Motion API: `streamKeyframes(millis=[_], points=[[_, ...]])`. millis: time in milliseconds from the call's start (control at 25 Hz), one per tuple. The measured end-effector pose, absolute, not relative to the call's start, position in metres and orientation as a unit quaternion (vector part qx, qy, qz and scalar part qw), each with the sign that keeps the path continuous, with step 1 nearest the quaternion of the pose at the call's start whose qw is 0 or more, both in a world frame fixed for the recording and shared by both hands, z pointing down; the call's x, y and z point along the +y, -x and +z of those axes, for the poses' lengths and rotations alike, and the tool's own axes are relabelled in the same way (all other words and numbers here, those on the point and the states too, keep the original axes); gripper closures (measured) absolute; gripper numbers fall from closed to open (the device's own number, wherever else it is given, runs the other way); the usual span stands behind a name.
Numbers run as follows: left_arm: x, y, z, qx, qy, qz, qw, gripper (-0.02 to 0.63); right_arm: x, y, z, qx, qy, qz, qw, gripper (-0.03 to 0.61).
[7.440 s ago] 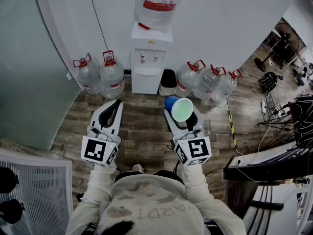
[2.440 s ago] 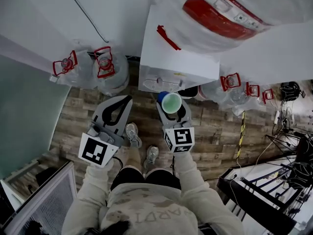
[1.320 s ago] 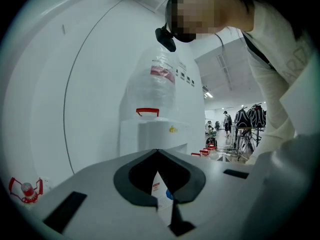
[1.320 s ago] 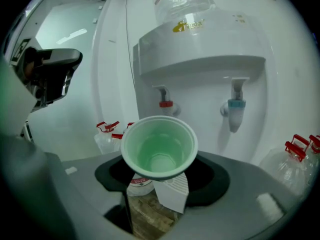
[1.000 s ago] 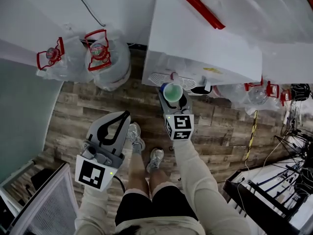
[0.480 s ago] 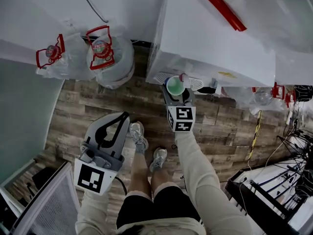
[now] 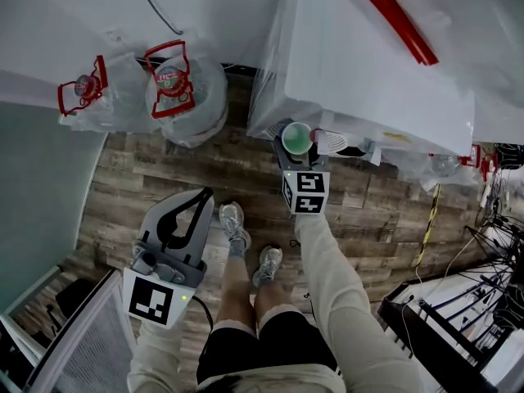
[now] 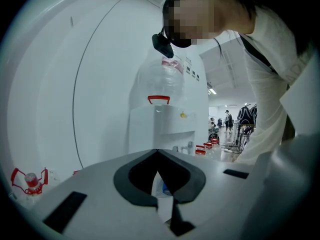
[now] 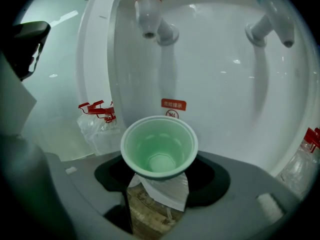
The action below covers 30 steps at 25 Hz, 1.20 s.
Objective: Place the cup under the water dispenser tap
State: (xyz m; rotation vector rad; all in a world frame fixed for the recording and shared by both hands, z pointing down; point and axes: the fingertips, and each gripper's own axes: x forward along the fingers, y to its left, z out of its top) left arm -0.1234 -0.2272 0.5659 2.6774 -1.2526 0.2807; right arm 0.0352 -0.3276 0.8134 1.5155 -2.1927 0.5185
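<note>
The cup (image 7: 296, 137), blue outside and pale green inside, stands upright between the jaws of my right gripper (image 7: 295, 151), which is shut on it at the front of the white water dispenser (image 7: 368, 72). In the right gripper view the empty cup (image 9: 159, 146) sits in that gripper (image 9: 161, 180), inside the dispenser's recess. The red-capped tap (image 9: 148, 14) hangs above it and slightly left; the blue tap (image 9: 275, 19) is at upper right. My left gripper (image 7: 204, 195) hangs back over the floor, shut and empty, its tips (image 8: 157, 154) meeting.
Two large water bottles with red handles (image 7: 184, 88) stand on the wooden floor left of the dispenser, more bottles (image 7: 446, 166) at its right. The person's shoes (image 7: 233, 223) are below the grippers. Cables (image 7: 499, 211) lie at right, a wire rack (image 7: 74, 334) at lower left.
The person has walked up to the dispenser. My right gripper has carried the cup forward and down into the recess under the taps. The left gripper has sunk slightly, still shut.
</note>
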Motion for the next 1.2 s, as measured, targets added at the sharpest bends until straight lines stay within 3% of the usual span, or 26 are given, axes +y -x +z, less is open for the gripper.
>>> streamKeyframes(millis=[720,1200], points=[[-0.232,0.122,0.570,-0.414,-0.901,0.094,0.091,0.609,-0.329,-0.029,0.824,-0.788,-0.529,0.193,0.249,0.259],[-0.230,0.108,0.564,-0.400,-0.908,0.093,0.088,0.609,-0.308,-0.033,0.810,-0.795,-0.522,0.202,0.234,0.238]])
